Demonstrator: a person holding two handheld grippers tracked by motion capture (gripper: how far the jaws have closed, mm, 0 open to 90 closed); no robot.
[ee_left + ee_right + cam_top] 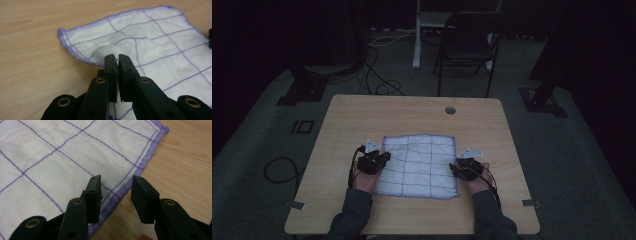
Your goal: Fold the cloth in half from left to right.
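A: Where does the cloth [419, 166] lie?

B: Flat, mid-table [362, 115]. Its left edge is pinched in the left gripper [117, 58], jaws clamped on a raised fold.

A: And the right edge?

B: It passes between the right gripper [116, 186] jaws, parted and untouching, one over cloth, one over bare wood.

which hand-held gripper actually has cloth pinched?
The left hand-held gripper: its jaws are closed on a raised fold of the cloth. The right hand-held gripper stands open astride the cloth's purple edge.
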